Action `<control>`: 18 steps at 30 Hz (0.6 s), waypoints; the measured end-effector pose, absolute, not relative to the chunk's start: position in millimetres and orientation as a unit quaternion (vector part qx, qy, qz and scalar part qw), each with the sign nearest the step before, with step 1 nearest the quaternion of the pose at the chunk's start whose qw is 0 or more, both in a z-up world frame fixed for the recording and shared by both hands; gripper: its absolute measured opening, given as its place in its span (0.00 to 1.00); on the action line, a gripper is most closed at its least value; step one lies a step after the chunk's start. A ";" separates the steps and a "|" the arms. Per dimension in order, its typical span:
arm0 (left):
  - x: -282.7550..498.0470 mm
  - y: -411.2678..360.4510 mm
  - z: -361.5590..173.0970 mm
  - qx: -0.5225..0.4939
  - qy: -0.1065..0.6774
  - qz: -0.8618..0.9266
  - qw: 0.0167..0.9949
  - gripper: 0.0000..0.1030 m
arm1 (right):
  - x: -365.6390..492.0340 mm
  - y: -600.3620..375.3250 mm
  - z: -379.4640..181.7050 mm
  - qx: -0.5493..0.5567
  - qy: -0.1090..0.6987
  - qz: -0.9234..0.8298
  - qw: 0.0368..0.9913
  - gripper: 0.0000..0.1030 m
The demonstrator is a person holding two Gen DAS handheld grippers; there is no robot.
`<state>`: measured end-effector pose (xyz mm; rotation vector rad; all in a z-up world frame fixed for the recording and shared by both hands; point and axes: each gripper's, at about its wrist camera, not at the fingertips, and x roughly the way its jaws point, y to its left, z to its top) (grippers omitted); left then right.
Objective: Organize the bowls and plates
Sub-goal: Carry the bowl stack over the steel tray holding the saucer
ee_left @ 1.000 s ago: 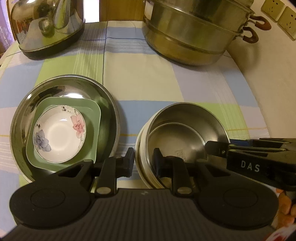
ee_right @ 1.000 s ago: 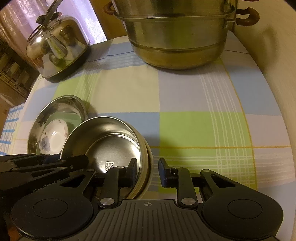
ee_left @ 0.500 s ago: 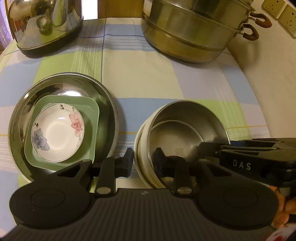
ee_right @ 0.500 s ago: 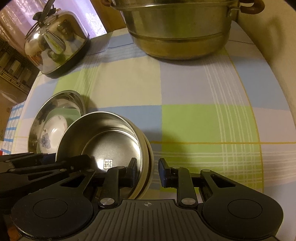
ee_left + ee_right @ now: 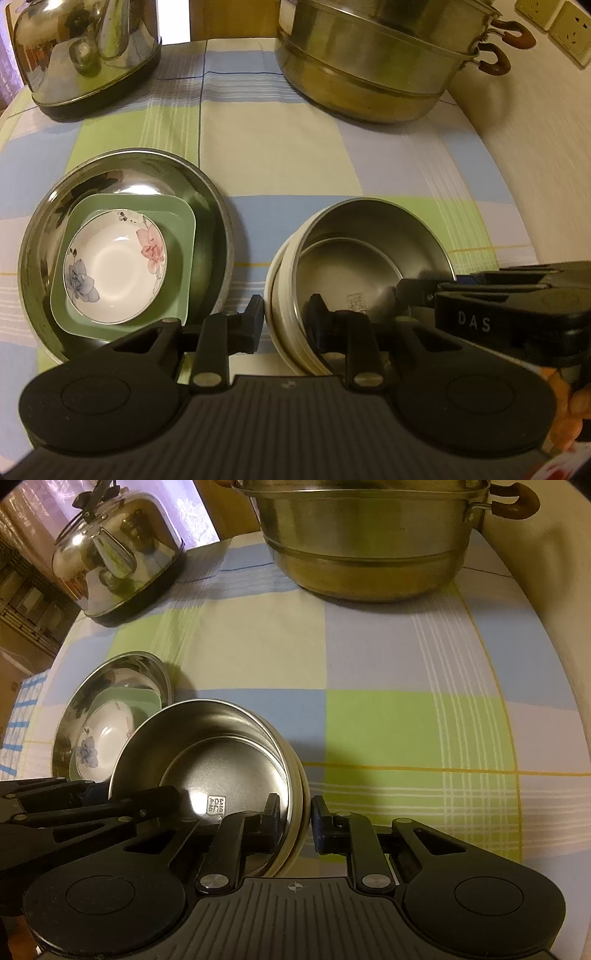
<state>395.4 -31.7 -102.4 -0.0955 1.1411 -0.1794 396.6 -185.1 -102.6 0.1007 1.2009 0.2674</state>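
Observation:
A steel bowl [image 5: 369, 236] nests in a cream bowl [image 5: 284, 295] on the checked cloth, tilted a little. My left gripper [image 5: 286, 325] straddles the pair's left rim, pads against it. My right gripper [image 5: 295, 818] straddles the right rim [image 5: 295, 775]; its jaws are closing and the pads meet the rim. One of its fingers [image 5: 410, 291] reaches inside the steel bowl. To the left, a wide steel basin [image 5: 210, 206] holds a green square plate [image 5: 177, 229] and a white floral dish [image 5: 114, 269].
A steel kettle [image 5: 85, 55] stands at the back left and a large stacked steamer pot [image 5: 369, 74] at the back right. A wall with sockets [image 5: 569, 33] runs along the right edge of the table. Bare cloth [image 5: 406, 664] lies between the pot and the bowls.
The right gripper's jaws have drawn closer together on the bowls' rim. The left gripper keeps the same hold, and both bowl stacks stay where they were.

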 end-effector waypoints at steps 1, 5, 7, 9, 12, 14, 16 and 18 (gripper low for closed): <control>395.3 -31.7 -102.6 -0.044 0.539 -0.086 0.837 0.23 | 396.9 -184.8 -102.5 0.047 0.564 0.123 0.815 0.16; 396.7 -30.3 -103.4 -0.043 0.538 -0.093 0.837 0.23 | 394.7 -182.4 -102.1 0.046 0.561 0.114 0.819 0.15; 397.4 -29.6 -103.6 -0.042 0.538 -0.096 0.836 0.23 | 393.7 -181.7 -102.1 0.048 0.560 0.108 0.820 0.15; 396.8 -30.2 -103.3 -0.039 0.537 -0.098 0.837 0.23 | 393.1 -182.4 -102.2 0.054 0.559 0.102 0.821 0.15; 395.5 -31.3 -102.3 -0.035 0.536 -0.100 0.837 0.23 | 392.0 -182.8 -101.9 0.060 0.559 0.094 0.822 0.14; 395.0 -31.2 -102.2 -0.036 0.538 -0.103 0.836 0.23 | 391.0 -184.0 -101.2 0.061 0.559 0.088 0.822 0.14; 393.4 -32.3 -102.1 -0.038 0.539 -0.108 0.835 0.23 | 389.9 -184.8 -99.5 0.060 0.558 0.083 0.824 0.13; 391.5 -33.4 -100.3 -0.039 0.536 -0.110 0.836 0.23 | 389.3 -186.3 -96.9 0.059 0.557 0.079 0.825 0.13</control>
